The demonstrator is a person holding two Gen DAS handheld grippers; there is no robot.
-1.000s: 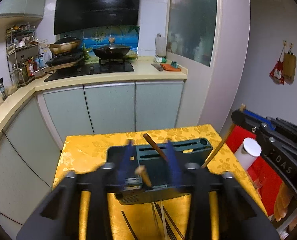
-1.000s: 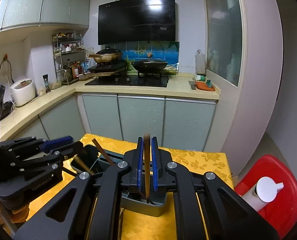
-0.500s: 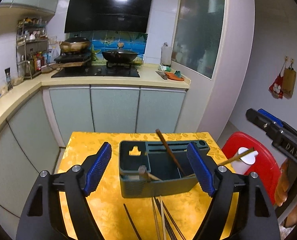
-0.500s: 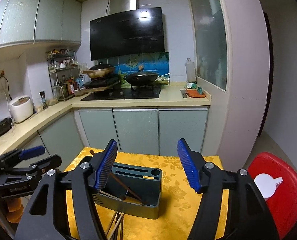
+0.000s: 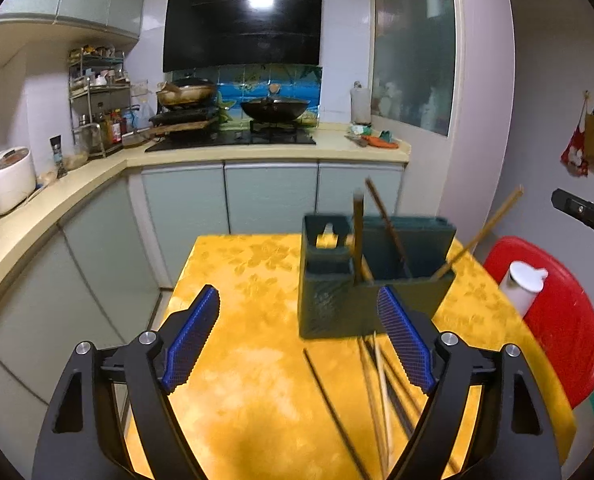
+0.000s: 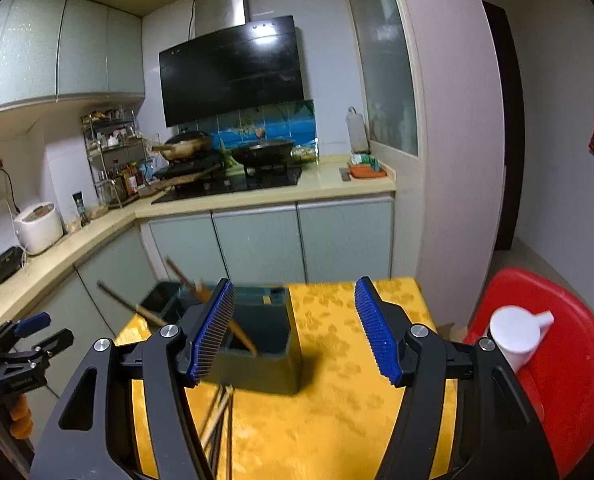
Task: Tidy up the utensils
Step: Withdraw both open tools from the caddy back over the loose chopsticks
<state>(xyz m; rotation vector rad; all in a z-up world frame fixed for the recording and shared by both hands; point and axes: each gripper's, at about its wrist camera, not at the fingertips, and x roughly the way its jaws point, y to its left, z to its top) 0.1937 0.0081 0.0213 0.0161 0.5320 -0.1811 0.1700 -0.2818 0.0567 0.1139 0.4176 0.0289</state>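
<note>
Currently, in the left wrist view, we see the left gripper [image 5: 297,340] empty, its jaws having just been opening and now wide over the yellow tablecloth [image 5: 237,280]. The utensil holder [image 5: 373,280] stands ahead to the right with three chopsticks [image 5: 385,220] leaning inside; loose chopsticks [image 5: 373,392] lie before it, apparently awaiting pickup. In the right wrist view, the right gripper [image 6: 293,328] also stands parted and empty, having just been opening; the holder sits behind its left finger [image 6: 211,328], the loose sticks below.
</note>
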